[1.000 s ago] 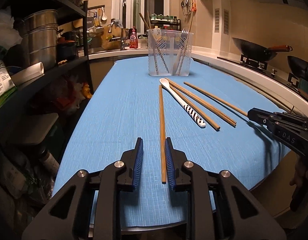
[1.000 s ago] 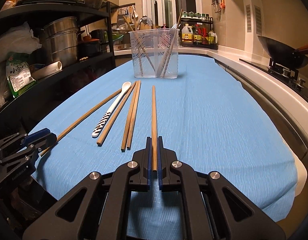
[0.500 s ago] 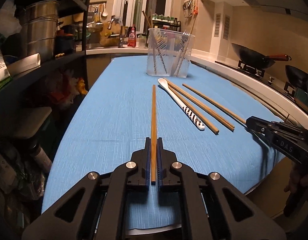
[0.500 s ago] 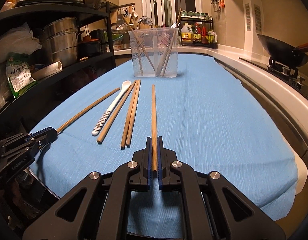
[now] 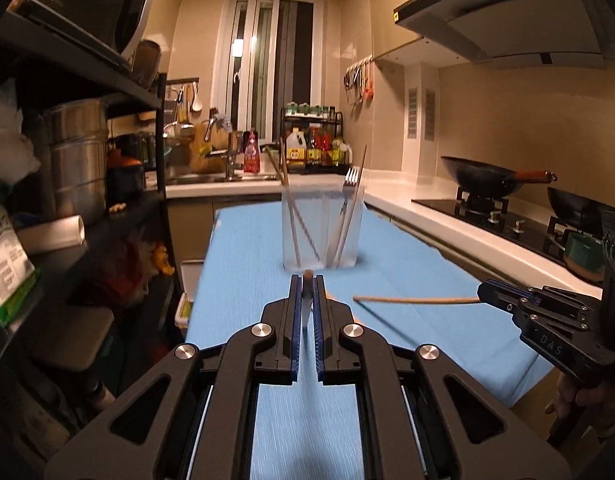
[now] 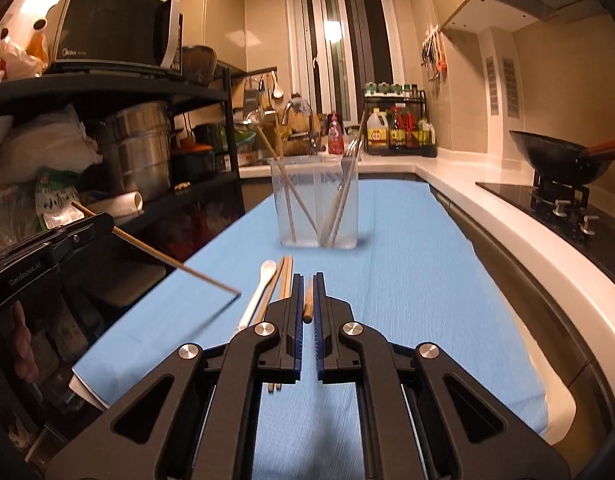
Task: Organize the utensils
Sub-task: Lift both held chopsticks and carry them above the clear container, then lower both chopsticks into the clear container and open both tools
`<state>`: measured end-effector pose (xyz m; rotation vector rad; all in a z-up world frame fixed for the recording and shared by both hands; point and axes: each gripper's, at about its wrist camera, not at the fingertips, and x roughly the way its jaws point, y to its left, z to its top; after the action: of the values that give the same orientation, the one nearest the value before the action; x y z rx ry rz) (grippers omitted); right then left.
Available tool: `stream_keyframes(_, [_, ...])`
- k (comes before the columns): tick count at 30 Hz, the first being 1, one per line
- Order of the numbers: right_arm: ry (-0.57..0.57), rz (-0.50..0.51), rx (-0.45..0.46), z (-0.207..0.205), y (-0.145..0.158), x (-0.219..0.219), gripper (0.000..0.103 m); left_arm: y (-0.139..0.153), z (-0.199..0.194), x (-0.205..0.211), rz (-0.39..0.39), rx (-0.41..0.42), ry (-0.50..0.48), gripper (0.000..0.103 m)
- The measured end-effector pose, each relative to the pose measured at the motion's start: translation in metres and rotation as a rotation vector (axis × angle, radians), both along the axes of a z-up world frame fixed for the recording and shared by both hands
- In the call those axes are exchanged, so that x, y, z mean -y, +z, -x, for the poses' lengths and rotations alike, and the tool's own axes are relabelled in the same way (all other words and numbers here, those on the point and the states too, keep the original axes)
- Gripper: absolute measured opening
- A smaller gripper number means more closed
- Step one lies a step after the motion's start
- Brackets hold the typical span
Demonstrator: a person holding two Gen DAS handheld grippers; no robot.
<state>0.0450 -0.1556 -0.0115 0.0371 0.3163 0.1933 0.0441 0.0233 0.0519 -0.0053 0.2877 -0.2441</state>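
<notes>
My left gripper [image 5: 307, 280] is shut on a wooden chopstick [image 6: 167, 262], held in the air and seen end-on in its own view. Over the blue cloth's right side, my right gripper [image 6: 307, 278] is shut on another chopstick [image 5: 415, 300], also lifted off the cloth. In the right wrist view the left gripper [image 6: 103, 224] shows at the left edge. A white spoon [image 6: 259, 292] and several chopsticks [image 6: 285, 280] lie on the blue cloth [image 6: 407, 280]. Further back stands a clear container [image 5: 323, 232] with chopsticks and a fork in it.
A dark shelf rack with steel pots [image 5: 77, 156] and a microwave [image 6: 115, 28] lines the left side. A stove with woks [image 5: 487, 178] runs along the right counter. A sink and bottles [image 6: 399, 132] stand at the back. A person's hand [image 5: 579, 396] holds the right gripper.
The left gripper closed on its chopstick. Both grippers then rose, lifting their chopsticks off the cloth, and both views now look higher and more level.
</notes>
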Motion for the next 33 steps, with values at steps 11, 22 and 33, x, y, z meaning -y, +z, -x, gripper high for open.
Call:
stream_keyframes(11, [-0.001,-0.004,0.049,-0.025,0.046,0.000,0.005,0.030,-0.024,0.002,-0.008,0.000,-0.019,0.006])
stream_keyframes(22, [-0.004,0.005,0.019,-0.050,0.075,0.000,0.005,0.060,-0.056,-0.003,0.036,-0.073,-0.041,0.006])
stream_keyframes(33, [-0.012,0.044,0.045,-0.087,0.130,0.001,0.005,0.105,-0.091,0.004,0.000,-0.069,-0.089,0.006])
